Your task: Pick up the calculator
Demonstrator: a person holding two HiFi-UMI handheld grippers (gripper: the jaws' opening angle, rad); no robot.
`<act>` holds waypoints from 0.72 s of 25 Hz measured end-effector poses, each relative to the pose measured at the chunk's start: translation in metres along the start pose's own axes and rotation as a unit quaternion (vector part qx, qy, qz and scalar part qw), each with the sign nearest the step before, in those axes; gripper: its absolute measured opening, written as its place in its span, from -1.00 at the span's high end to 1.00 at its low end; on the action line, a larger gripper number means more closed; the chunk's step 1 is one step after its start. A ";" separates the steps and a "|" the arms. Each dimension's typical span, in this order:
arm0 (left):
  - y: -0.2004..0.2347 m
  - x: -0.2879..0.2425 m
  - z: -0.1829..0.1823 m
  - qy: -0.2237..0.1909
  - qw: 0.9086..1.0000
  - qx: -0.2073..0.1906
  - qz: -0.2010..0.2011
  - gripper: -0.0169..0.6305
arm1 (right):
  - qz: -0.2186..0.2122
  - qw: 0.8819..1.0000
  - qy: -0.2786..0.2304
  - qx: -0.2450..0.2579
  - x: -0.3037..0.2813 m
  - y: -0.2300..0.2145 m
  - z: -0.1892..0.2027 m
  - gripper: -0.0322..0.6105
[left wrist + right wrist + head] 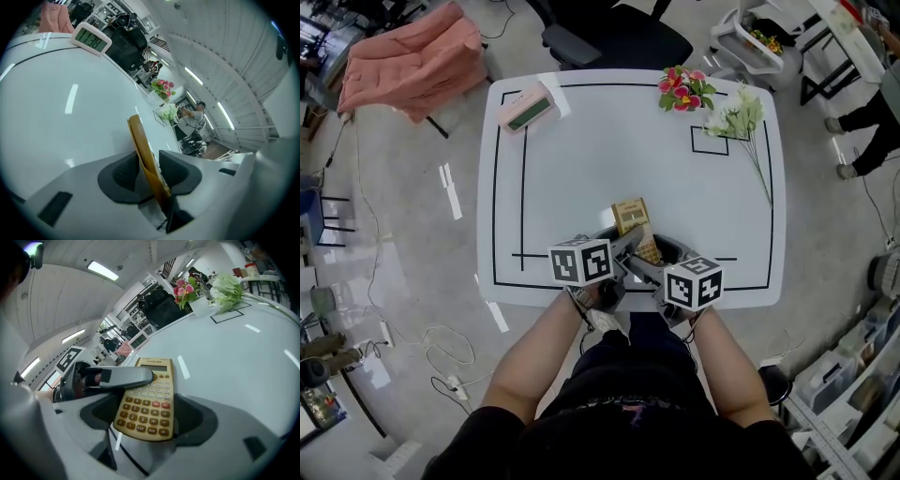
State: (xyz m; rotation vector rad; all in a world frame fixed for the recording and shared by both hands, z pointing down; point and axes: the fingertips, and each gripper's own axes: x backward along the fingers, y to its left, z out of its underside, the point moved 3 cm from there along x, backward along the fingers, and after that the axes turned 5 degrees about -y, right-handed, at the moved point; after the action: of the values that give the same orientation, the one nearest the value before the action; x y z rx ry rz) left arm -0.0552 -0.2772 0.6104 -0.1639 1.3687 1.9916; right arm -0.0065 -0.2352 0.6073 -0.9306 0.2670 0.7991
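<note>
**Calculator [632,223] held by both grippers at the near edge of the table [581,169].**

The left gripper [149,168] is closed on the calculator [143,150] across its thickness, one pad on the keys and one on the back. The right gripper [147,416] appears clamped on its long side edges. Risk: with two grips on one thin, smooth body, any uneven pull or roll could twist it loose, and the left pad may press keys or slide off them. Only the left gripper view shows the calculator edge-on between the pads. Only the right gripper view shows the keypad [147,401] with the left jaw lying across its upper rows. The head view alone places it on the table, well apart from the clock [528,106].
</note>
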 end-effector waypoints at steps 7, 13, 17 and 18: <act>-0.008 0.011 -0.012 -0.040 0.999 0.017 0.018 0.66 | -0.008 0.999 -0.009 0.049 -0.004 0.009 -0.006 -0.26; -0.021 0.032 -0.033 -0.103 0.994 0.017 0.041 0.69 | -0.018 0.992 -0.039 0.118 -0.001 0.026 -0.023 -0.26; -0.030 0.053 -0.047 -0.144 0.988 0.008 0.048 0.70 | -0.024 0.988 -0.061 0.138 0.007 0.034 -0.030 -0.26; -0.032 0.059 -0.050 -0.153 0.987 0.005 0.047 0.70 | -0.027 0.987 -0.067 0.144 0.010 0.038 -0.032 -0.26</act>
State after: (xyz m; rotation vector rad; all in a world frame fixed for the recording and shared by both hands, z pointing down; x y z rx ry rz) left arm -0.0939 -0.2858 0.5366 0.2071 1.2054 1.9887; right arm -0.0226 -0.2431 0.5603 -0.6064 0.2311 0.7470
